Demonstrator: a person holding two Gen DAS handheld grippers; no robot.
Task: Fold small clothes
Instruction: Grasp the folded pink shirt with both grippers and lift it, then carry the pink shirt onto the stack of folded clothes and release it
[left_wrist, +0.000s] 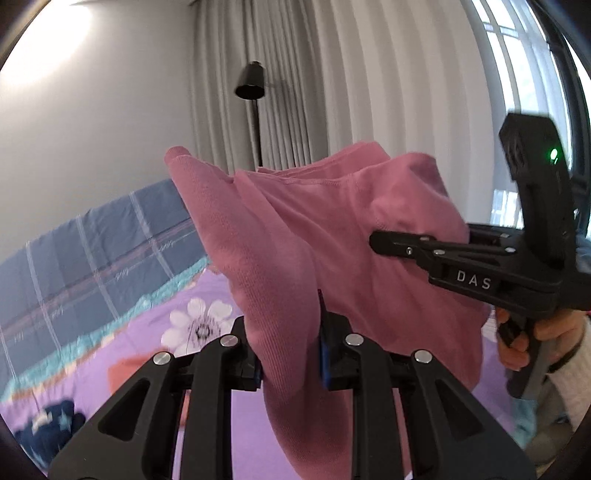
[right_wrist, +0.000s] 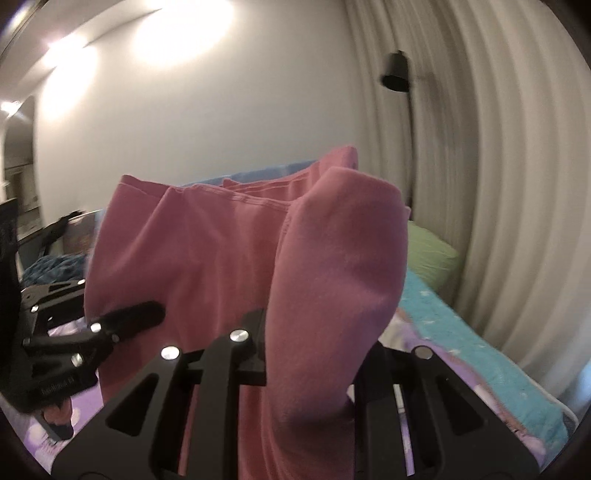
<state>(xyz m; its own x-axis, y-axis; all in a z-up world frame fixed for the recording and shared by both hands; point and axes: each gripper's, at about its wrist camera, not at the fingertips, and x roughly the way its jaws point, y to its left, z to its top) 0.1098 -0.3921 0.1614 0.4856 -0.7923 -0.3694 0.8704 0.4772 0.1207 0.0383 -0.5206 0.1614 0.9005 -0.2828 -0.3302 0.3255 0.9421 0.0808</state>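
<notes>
Hanging bunched between both tongs, pink garment (left_wrist: 314, 229).

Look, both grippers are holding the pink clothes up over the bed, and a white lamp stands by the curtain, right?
Almost. The floor lamp is black, not white; the left wrist view shows it by the curtain. Both the left gripper and the right gripper do hold the pink garment above the bed.

Left gripper (left_wrist: 290, 354) fingers pinching a pink garment (left_wrist: 314, 236) hanging over a purple floral bedspread (left_wrist: 147, 350), right gripper (left_wrist: 376, 242) clamping its far side, black floor lamp (left_wrist: 251, 83) standing behind.
</notes>
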